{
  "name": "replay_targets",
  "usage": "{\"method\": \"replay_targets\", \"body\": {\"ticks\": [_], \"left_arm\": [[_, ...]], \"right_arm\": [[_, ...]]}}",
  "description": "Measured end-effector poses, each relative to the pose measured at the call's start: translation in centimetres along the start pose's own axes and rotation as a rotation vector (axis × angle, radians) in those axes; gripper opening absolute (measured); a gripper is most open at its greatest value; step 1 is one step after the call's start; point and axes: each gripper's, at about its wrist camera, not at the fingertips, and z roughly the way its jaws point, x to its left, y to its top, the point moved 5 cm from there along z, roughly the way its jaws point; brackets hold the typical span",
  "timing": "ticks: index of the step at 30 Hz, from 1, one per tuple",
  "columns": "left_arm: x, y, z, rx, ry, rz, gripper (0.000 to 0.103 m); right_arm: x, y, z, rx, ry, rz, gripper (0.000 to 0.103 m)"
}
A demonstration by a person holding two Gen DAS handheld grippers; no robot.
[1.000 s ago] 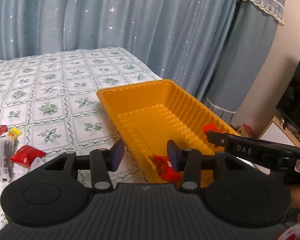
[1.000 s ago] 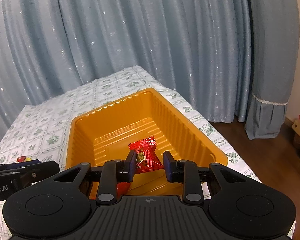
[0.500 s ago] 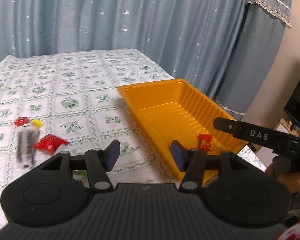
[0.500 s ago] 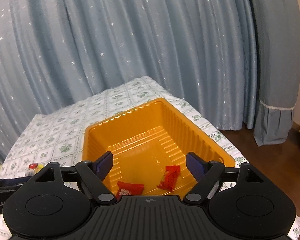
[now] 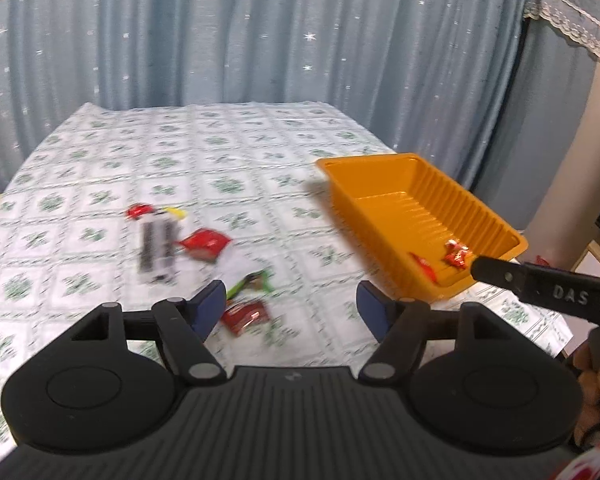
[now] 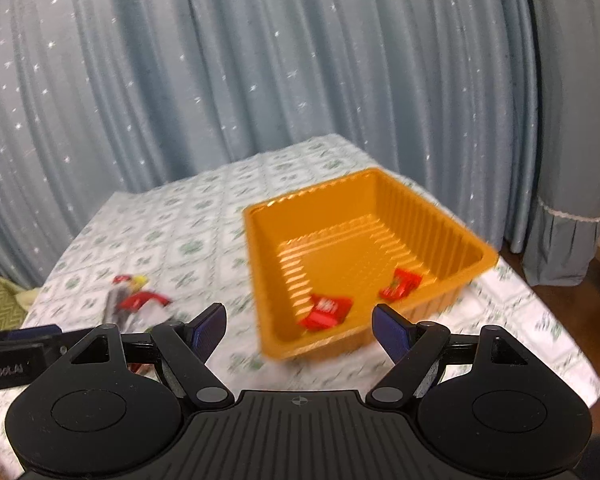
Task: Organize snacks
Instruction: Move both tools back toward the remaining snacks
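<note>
2 snacks (image 6: 326,312) in tray (image 6: 380,192), right of pile (image 5: 204,244)

right gripper (image 6: 298,326) jaws wide apart, nothing between the blue pads, hovering above the near edge of the orange tray (image 6: 428,216). Tray sits on the floral tablecloth (image 6: 180,216), ribbed walls, two red snack packets inside at the near end: one flat by the left wall (image 6: 326,312), one further right (image 6: 400,283). Left of the tray, well apart from it, a blurred cluster of loose snacks (image 6: 134,294) on the cloth, red and yellow wrappers, rest not readable. Tip of the left gripper (image 6: 18,350) pokes in at the left edge, state unclear. Blue star-print curtain (image 6: 260,64) behind the table
</note>
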Motion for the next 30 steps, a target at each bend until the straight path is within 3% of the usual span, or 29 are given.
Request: {"method": "replay_targets", "body": {"ticks": [10, 30], "left_arm": [[4.4, -2.2, -2.3, 0.015, 0.084, -0.049, 0.071], [8.2, -3.1, -1.0, 0.050, 0.104, -0.042, 0.071]], "right_arm": [[4.1, -2.8, -1.3, 0.065, 0.053, -0.059, 0.080], [8.8, -4.7, 2.2, 0.126, 0.134, -0.177, 0.080]]}}
